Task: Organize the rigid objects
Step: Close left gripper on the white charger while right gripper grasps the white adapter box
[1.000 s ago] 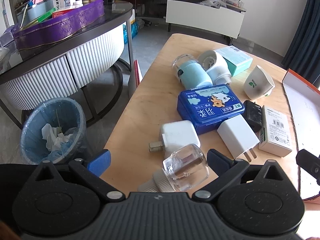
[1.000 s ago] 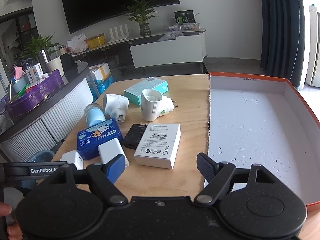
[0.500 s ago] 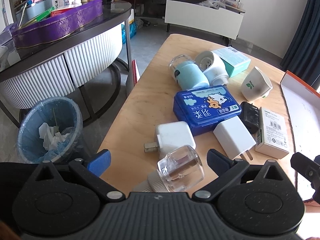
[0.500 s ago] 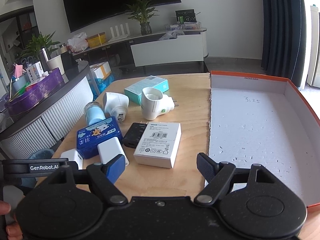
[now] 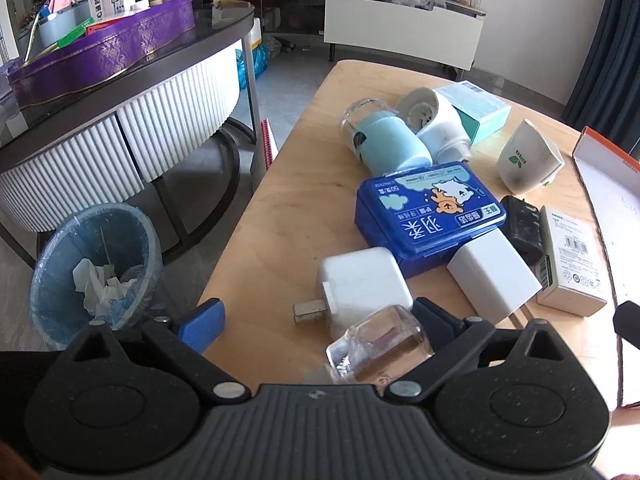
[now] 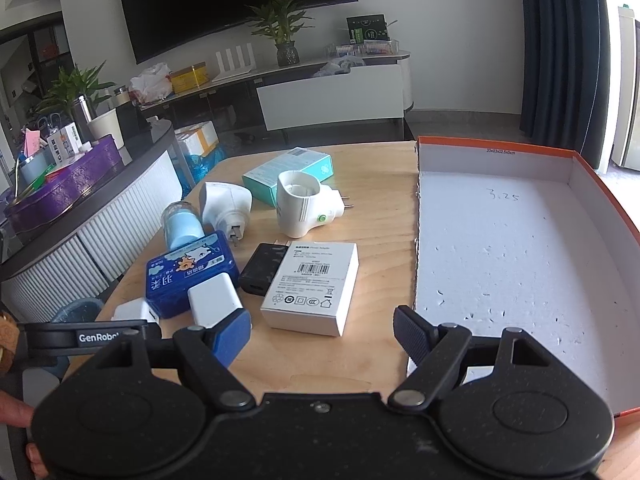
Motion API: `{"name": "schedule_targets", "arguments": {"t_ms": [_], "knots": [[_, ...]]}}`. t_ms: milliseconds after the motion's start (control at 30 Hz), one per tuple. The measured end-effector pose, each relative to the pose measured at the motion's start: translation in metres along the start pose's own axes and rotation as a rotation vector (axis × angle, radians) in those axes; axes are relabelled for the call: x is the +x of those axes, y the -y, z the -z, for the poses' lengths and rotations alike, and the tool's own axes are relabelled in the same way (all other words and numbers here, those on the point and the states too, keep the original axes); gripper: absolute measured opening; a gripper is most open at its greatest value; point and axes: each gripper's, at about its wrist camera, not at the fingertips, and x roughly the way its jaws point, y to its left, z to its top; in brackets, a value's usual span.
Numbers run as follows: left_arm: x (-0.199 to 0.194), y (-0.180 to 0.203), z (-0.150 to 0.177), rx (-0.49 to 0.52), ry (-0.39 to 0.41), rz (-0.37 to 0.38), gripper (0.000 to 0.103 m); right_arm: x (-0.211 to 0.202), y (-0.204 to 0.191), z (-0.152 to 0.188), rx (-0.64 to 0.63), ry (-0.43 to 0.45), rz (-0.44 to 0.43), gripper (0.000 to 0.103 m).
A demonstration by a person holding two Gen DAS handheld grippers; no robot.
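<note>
white walls (image 6: 440, 40), grey floor (image 5: 280, 76). wall-mounted dark tv (image 6: 236, 0) above a long low console (image 6: 332, 92) with a potted plant (image 6: 280, 24). dark blue curtain (image 6: 560, 48) at right. round ribbed side table (image 5: 120, 120); lined waste bin (image 5: 96, 272) beside it. daylight.
</note>
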Motion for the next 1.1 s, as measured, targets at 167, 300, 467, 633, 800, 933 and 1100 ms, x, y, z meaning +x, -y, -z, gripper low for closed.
{"name": "schedule_targets", "arguments": {"t_ms": [167, 300, 467, 633, 800, 933, 1100], "knots": [[-0.003, 0.004, 0.001, 0.072, 0.059, 0.042, 0.062, 0.005, -0.001, -0.002, -0.007, 0.011, 0.006, 0.092], [-0.005, 0.002, 0.003, 0.078, 0.081, 0.075, 0.059, 0.012, -0.002, -0.006, 0.007, -0.006, -0.001, 0.092], [-0.011, -0.006, 0.005, 0.054, 0.098, 0.157, 0.059, 0.019, -0.004, -0.011, 0.003, -0.008, -0.003, 0.092], [-0.015, -0.009, 0.002, 0.042, 0.113, 0.241, 0.059, 0.03, -0.001, -0.018, 0.043, -0.018, -0.012, 0.092], [-0.012, -0.008, 0.001, 0.023, 0.105, 0.271, 0.059, 0.038, -0.003, -0.021, 0.072, -0.033, -0.034, 0.092], [-0.017, -0.016, -0.003, -0.013, 0.118, 0.287, 0.055, 0.043, -0.002, -0.021, 0.1, -0.054, -0.058, 0.092], [-0.018, -0.019, -0.013, 0.01, 0.115, 0.3, 0.045, 0.052, -0.005, -0.025, 0.107, -0.085, -0.074, 0.092]]}}
